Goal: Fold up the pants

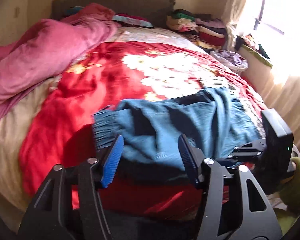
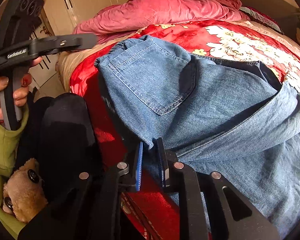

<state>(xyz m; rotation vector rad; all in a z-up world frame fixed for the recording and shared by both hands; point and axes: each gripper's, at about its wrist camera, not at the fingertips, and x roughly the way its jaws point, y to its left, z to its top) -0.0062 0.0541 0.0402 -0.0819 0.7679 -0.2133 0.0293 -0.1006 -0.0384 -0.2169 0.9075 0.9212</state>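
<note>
Pants (image 2: 210, 100) of blue denim lie bunched on the near part of the bed, on a red flowered blanket (image 1: 102, 80); in the right wrist view a back pocket faces up and the elastic waistband sits at the far left of the heap, with one layer folded over toward the right; a pink quilt (image 1: 40, 56) is rumpled along the far left side of the bed, and stacked folded clothes (image 1: 198, 26) sit at the far right by the headboard, near a bright window.

Left claw (image 1: 150, 160) stands about half open just above the near edge of the pants; its blue pads flank the cloth without pressing it, and nothing is held. Right claw (image 2: 152, 164) is nearly closed, a narrow gap between its pads; a hanging fold of denim dips into that gap from above, and whether the pads pinch it I cannot tell. In the right wrist view a hand (image 2: 8, 94) in a green sleeve holds the left claw's handle at the far left; a brown plush toy (image 2: 24, 192) shows at the near left corner.
</note>
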